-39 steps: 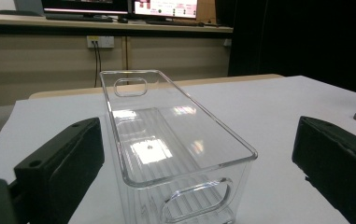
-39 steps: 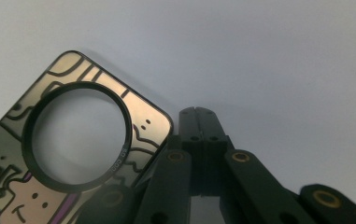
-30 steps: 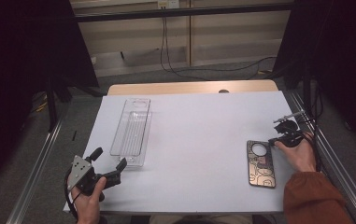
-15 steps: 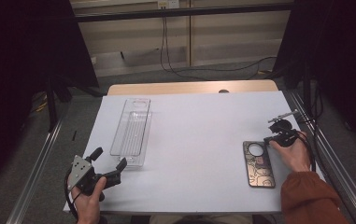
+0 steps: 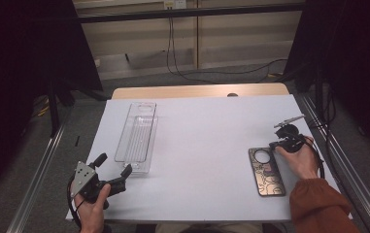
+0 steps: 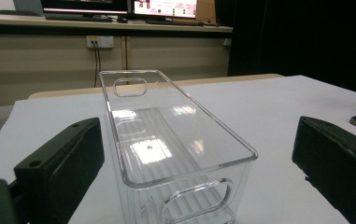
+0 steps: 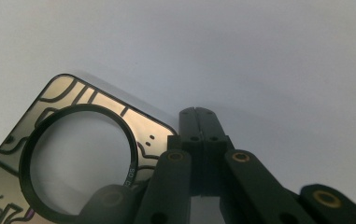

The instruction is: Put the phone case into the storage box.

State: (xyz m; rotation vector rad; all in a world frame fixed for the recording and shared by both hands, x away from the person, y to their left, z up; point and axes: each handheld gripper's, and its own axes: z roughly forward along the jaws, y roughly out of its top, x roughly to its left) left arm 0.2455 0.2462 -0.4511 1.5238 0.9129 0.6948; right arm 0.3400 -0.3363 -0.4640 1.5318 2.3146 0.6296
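Down on the white sheet-covered table [image 5: 207, 145], the high view is showing both hands at once: the left gripper [image 5: 113, 171] is resting near the table's front left corner, and the right gripper [image 5: 276, 143] is sitting at the right side, its tips just beside the top corner of a flat, rounded-rectangle phone case with a bronze sheen and black line drawings [image 5: 267, 171]. That case is lying flat on the sheet by the person's right hand [image 5: 299, 158], well apart from the long, clear plastic bin [image 5: 137, 135] on the left half.

The right gripper view is giving what the high view is too small to tell: the right gripper [image 7: 199, 122] is standing with its jaws pressed together, nothing between them, tips lying against the bare sheet just off the case's corner. Whether they are touching the case [image 7: 68, 135] I cannot tell. The case is looking glossy and metallic, with a large round cut-out ringed in black through which the white sheet is showing.

The left gripper view is looking along the bin [image 6: 166, 140] from its near end. The left gripper [image 6: 199, 158] is holding its matte black jaws wide apart on either side of that end, gripping nothing. The bin is showing ribbed walls, a ridged floor and an oval handle slot at each end.
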